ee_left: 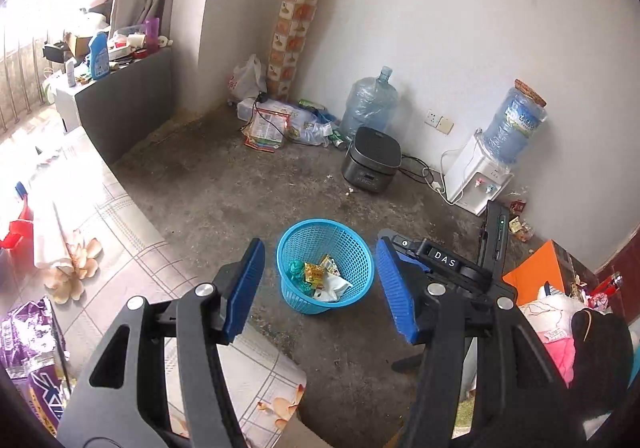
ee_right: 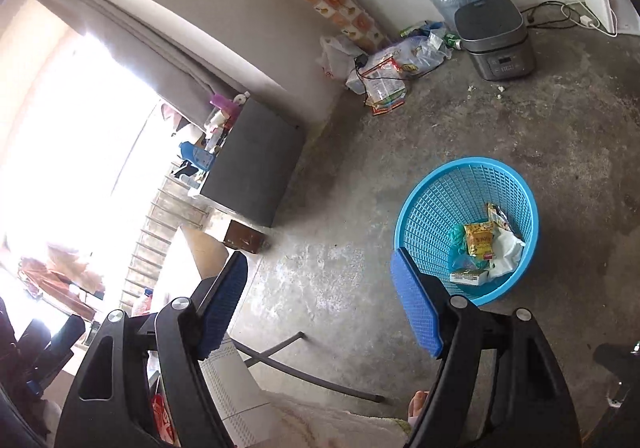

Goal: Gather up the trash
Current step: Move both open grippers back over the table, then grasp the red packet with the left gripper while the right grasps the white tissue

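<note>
Currently hovering: left tongs (ee_left: pixel 320 284) and right tongs (ee_right: pixel 320 304), both gaping, gripping nothing. Sitting ahead of left tongs, beside right tongs' right pad: blue basket (ee_left: pixel 362 248) holding wrappers (ee_left: pixel 320 276). Advising: seeking remaining litter, closing squarely.

My left camera sits just behind my left tongs (ee_left: pixel 320 288) and looks down at a slant over the concrete floor (ee_left: pixel 240 184) toward the room's corner, with the blue basket (ee_left: pixel 352 248) framed between the two blue pads, some way below. My right camera sits just behind my right tongs (ee_right: pixel 320 300) and looks down too, but rolled, so the window (ee_right: pixel 72 120) tilts at left and the basket (ee_right: pixel 440 200) lies nearer, off to the right behind one pad. Both views share the basket, the grey cooker (ee_left: pixel 372 162), the water bottle (ee_left: pixel 370 102) by the wall and the litter pile (ee_left: pixel 280 124) in the corner.
</note>
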The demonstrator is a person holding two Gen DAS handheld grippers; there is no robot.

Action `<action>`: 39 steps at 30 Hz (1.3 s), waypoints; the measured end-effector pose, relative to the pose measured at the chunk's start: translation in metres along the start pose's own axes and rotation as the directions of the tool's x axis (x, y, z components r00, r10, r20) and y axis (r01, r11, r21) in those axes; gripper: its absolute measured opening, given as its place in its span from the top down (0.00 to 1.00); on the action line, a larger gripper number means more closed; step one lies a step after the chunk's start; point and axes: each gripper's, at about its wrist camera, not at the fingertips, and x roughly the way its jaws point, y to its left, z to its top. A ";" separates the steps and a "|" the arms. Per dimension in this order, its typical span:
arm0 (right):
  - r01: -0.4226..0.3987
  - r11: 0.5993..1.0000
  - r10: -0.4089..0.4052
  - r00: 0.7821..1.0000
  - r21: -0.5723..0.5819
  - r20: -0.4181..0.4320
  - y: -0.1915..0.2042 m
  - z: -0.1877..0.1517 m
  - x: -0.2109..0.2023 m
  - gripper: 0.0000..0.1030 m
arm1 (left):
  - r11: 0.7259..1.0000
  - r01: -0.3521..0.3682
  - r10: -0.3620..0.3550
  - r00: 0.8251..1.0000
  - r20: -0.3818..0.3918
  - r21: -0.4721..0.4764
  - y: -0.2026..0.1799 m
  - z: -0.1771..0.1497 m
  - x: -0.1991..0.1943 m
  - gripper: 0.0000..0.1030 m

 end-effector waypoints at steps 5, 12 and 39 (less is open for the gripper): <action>-0.046 0.993 0.040 0.998 -0.113 -0.057 0.057 -0.018 -0.004 0.30 | 0.990 -0.139 0.139 0.987 0.075 -0.014 0.049 -0.010 -0.073 0.44; -0.133 0.950 0.086 0.981 -0.282 -0.174 0.142 -0.037 0.014 0.30 | 0.952 -0.296 0.306 0.942 0.141 -0.082 0.129 -0.010 -0.152 0.44; -0.397 0.663 -0.069 0.811 -0.634 -0.581 0.338 -0.129 0.234 0.30 | 0.942 -0.335 0.332 0.926 -0.182 0.012 0.326 -0.006 -0.032 0.44</action>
